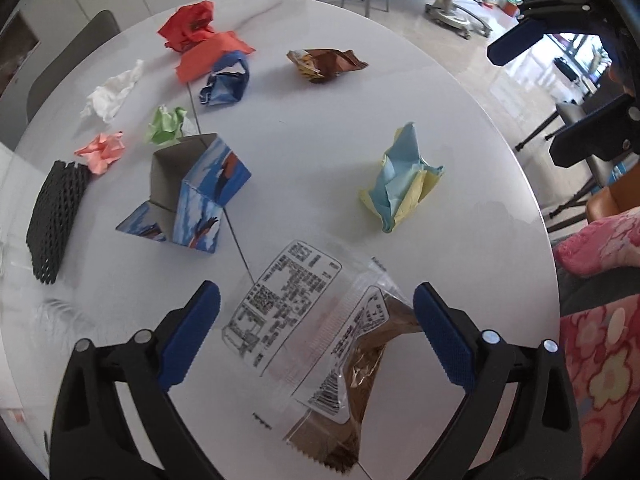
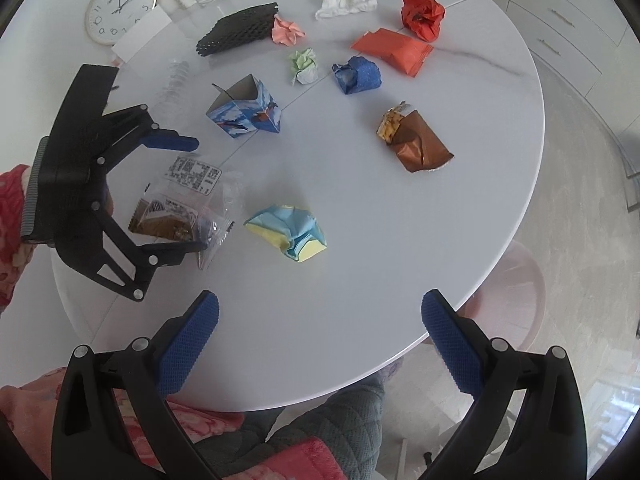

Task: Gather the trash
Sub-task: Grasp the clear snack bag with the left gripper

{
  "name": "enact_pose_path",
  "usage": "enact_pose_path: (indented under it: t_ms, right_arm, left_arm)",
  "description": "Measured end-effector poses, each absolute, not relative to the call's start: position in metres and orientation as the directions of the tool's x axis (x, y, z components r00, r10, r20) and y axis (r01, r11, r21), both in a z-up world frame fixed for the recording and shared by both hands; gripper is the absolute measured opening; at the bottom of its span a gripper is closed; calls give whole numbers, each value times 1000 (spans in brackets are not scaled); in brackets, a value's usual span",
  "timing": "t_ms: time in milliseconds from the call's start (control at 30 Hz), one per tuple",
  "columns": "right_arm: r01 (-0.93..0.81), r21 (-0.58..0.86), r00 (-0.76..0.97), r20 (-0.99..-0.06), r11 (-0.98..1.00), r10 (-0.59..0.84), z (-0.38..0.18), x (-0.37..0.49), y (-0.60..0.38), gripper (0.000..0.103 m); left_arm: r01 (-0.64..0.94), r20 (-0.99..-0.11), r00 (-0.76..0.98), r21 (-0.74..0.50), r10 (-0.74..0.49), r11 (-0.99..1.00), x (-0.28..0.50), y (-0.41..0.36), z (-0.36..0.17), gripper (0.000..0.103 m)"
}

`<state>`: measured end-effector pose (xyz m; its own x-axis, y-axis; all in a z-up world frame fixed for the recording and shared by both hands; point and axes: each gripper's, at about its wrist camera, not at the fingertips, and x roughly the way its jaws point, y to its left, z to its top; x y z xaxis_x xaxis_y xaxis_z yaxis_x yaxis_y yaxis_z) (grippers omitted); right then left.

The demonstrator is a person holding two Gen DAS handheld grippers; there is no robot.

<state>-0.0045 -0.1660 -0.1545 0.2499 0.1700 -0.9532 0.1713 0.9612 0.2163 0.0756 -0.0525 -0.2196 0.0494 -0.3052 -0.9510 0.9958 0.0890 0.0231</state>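
The left claw (image 1: 316, 320) is spread wide, its 2 blue ribbed pads either side of a clear plastic wrapper (image 1: 304, 320) with brown contents, lying flat near the round white counter's (image 1: 320, 184) edge. The right claw (image 2: 320, 340) hangs wide and empty over that same glossy edge, bare surface ahead. Past it sit crumpled blue-yellow paper (image 2: 290, 232), a torn printed carton (image 2: 244, 110) and a brown foil wrapper (image 2: 414, 140).
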Motion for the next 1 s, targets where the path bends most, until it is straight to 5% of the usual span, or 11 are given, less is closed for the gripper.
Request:
enact_pose_path:
  t_ms: [300, 533, 867, 1000]
  right_arm:
    - [181, 222, 231, -957, 958, 178, -165, 4, -160, 101]
    - [161, 222, 237, -955, 962, 180, -163, 18, -157, 101]
    - [155, 226, 235, -954, 962, 186, -168, 21, -156, 101]
    - [159, 230, 219, -956, 960, 193, -177, 23, -155, 101]
  left_arm:
    - [992, -942, -4, -46, -334, 118, 77, -33, -219, 54]
    - [966, -931, -7, -101, -365, 239, 89, -19, -220, 51]
    - [902, -900, -66, -239, -431, 360, 107, -1, -216, 20]
    - [875, -896, -56, -256, -440, 410, 109, 3, -216, 18]
